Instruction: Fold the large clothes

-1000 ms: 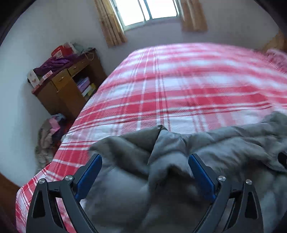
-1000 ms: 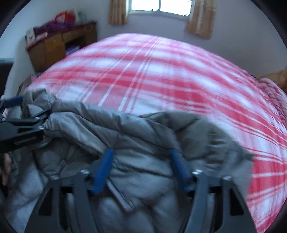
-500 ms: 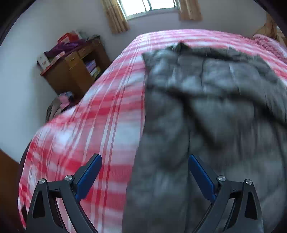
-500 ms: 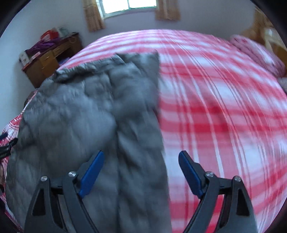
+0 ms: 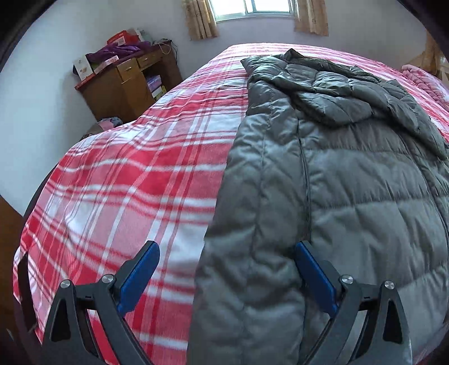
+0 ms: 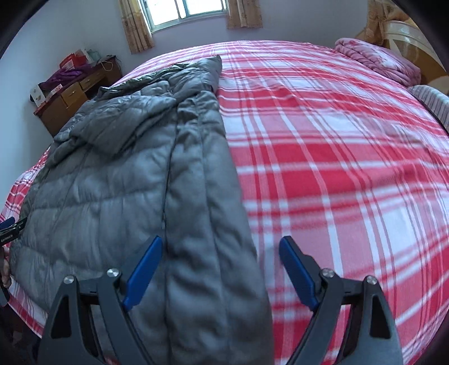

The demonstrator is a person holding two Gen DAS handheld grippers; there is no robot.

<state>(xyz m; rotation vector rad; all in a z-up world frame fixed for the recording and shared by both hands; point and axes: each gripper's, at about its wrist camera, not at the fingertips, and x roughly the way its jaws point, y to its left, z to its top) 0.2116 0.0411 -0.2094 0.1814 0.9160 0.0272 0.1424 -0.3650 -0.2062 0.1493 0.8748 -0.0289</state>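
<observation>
A grey quilted coat lies spread lengthwise on the red plaid bed, hood towards the far end. My left gripper is open above the coat's near left edge, nothing pinched between its blue pads. In the right wrist view the coat fills the left half of the bed. My right gripper is open over the coat's near right edge, its pads clear of the fabric. The left gripper shows at the far left edge of that view, beside the coat's hem.
A wooden desk piled with boxes and purple cloth stands by the far left wall. Clothes lie on the floor below it. A window with curtains is behind the bed. A folded pink blanket sits at the far right by the headboard.
The coat, bunched right at both grippers a second ago, now lies stretched out flat on the bed. Both grippers have drawn back to its near end and stand open.
</observation>
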